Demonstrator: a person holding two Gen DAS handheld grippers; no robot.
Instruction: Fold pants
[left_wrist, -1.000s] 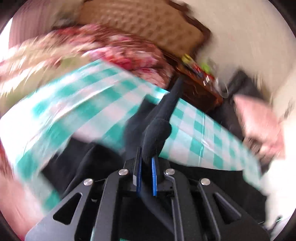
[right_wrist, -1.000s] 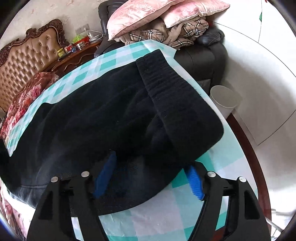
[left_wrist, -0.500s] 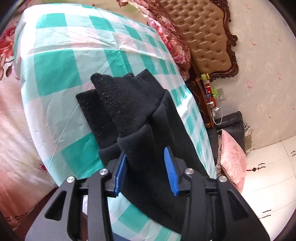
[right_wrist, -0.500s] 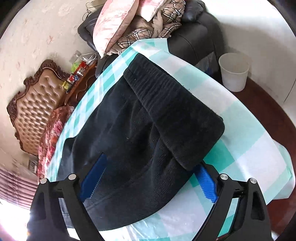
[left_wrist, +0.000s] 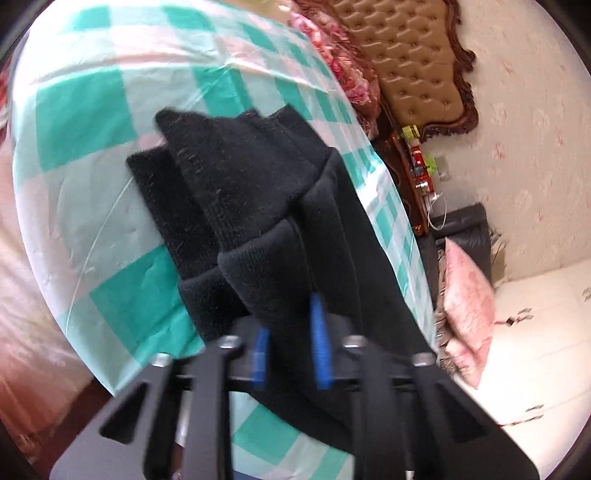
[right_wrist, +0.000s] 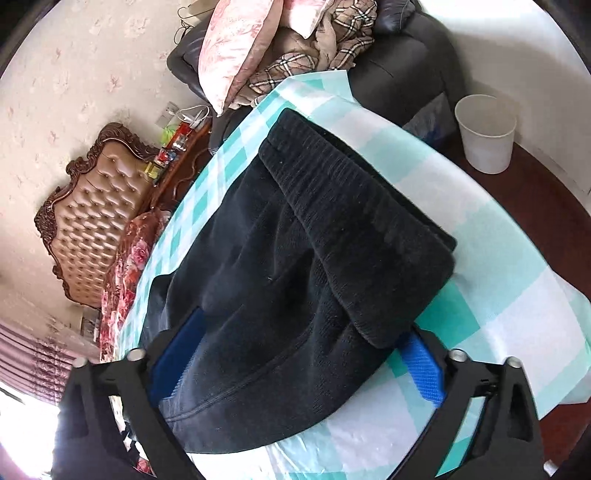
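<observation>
Black pants (right_wrist: 295, 266) lie folded lengthwise on a green-and-white checked tablecloth (right_wrist: 498, 258). Their ribbed waistband (right_wrist: 362, 236) is nearest my right gripper (right_wrist: 299, 363). Its jaws stand wide and are closing, straddling the waist end; the blue pads do not press on it. In the left wrist view the leg ends of the pants (left_wrist: 251, 192) are stacked with the cuffs (left_wrist: 229, 158) fanned out on the tablecloth (left_wrist: 85, 110). My left gripper (left_wrist: 290, 349) is closing, its blue pads pinching a thick fold of leg fabric.
A tufted brown headboard (right_wrist: 96, 214) and floral bedding (left_wrist: 343, 66) lie beyond the table. A dark sofa (right_wrist: 406, 48) holds pink pillows and a plaid blanket. A white bin (right_wrist: 484, 133) stands on the dark floor by the table's edge. A cluttered nightstand (left_wrist: 417, 166) sits between bed and sofa.
My left gripper swung down to the table with the leg ends, opened, and has closed again on a fold. My right gripper rolled; its jaws widened, then narrowed around the waist.
</observation>
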